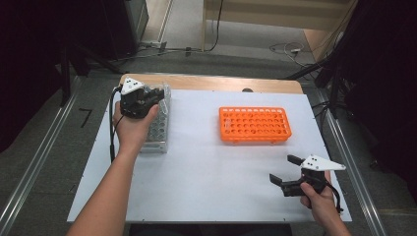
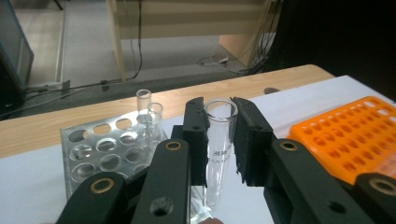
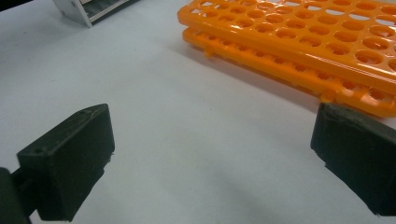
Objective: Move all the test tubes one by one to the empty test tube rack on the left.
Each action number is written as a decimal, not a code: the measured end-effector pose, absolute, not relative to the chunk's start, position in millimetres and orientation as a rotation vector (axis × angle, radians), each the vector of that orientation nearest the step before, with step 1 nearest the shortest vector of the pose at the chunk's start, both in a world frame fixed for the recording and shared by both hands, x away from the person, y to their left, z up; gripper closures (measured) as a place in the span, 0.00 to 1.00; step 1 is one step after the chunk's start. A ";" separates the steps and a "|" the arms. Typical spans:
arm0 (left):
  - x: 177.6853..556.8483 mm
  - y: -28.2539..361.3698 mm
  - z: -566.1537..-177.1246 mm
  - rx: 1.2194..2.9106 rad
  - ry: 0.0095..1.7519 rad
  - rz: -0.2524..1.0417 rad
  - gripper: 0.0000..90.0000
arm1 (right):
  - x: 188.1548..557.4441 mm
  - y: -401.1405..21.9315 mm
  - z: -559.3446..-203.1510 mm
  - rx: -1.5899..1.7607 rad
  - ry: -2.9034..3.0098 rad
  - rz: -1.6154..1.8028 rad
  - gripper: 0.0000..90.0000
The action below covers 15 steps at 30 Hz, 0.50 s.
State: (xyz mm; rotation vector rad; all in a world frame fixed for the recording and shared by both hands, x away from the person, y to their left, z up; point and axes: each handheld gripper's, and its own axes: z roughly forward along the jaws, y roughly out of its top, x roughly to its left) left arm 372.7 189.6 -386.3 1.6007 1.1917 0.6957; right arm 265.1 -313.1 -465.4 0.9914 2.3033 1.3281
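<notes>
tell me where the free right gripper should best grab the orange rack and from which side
Probably the near long edge of the orange rack, reached from the person's side by the right gripper, whose jaws stand wide open. The rack lies flat, low and far wider than those jaws; its two thin stacked plates along that edge give the pads something narrow to close on.

A lab bench is suggested: beside the orange tube rack (image 1: 254, 125) on the white table (image 1: 206, 177), a clear rack (image 2: 100, 151) with glass tubes (image 2: 144, 100) is seen.
</notes>
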 end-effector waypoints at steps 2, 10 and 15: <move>379.2 191.6 -386.4 1.590 1.205 0.704 0.84 | 263.4 -312.2 -464.6 0.988 2.303 1.341 0.00; 404.9 196.8 -389.9 1.565 1.254 0.749 0.84 | 261.9 -312.0 -463.5 0.987 2.303 1.357 0.00; 416.0 196.7 -399.3 1.567 1.273 0.755 0.84 | 263.6 -313.7 -463.9 0.998 2.300 1.373 0.00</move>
